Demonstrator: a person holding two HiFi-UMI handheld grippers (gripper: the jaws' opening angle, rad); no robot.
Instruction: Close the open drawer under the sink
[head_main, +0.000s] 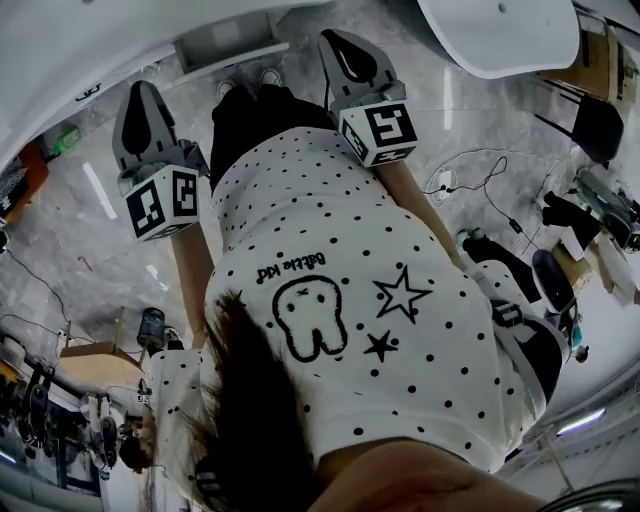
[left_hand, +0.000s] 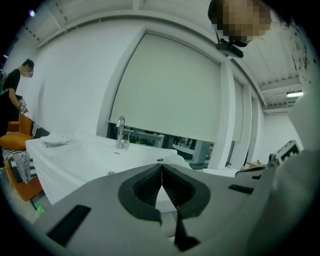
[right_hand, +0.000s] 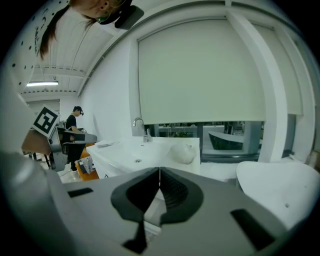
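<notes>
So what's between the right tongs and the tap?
Only the basin and its drain, seen in the right gripper view, between right tongs and tap.

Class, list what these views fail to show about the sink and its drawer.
- Drawer: seen in no view. The bodies of the left gripper and right gripper cover most of what lies below the sink, and the person's shirt fills the head view.
- White rounded lump on the counter, right gripper view: too small to identify.
</notes>
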